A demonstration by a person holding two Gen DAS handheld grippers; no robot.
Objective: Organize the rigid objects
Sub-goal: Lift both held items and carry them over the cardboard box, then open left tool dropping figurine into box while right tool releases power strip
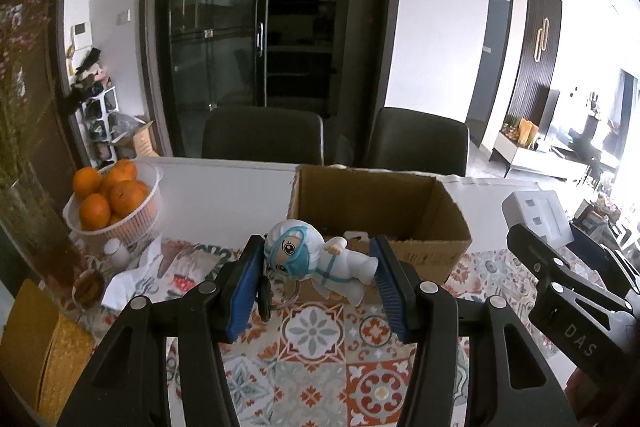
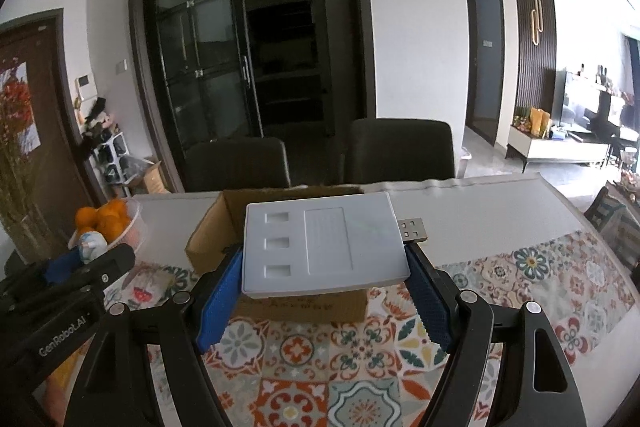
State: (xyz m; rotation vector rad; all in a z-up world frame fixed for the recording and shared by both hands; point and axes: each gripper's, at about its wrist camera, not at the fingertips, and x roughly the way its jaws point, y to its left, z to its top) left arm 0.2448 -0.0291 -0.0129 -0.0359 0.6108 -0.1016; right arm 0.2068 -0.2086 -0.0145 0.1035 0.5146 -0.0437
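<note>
Glossy plastic figurine (image 1: 320,259); matt cardboard box (image 1: 424,227); probably plastic hub (image 2: 320,247).

My left tool (image 1: 316,273) clamps a white-suited, blue-masked figurine keychain (image 1: 320,259), lying sideways, head left, key ring (image 1: 290,297) dangling, above the table. My right tool (image 2: 326,281) grips a flat white USB hub (image 2: 324,247), level, plug (image 2: 414,230) sticking right. Open cardboard box (image 1: 384,227) sits just behind both, upright on the table.
</note>
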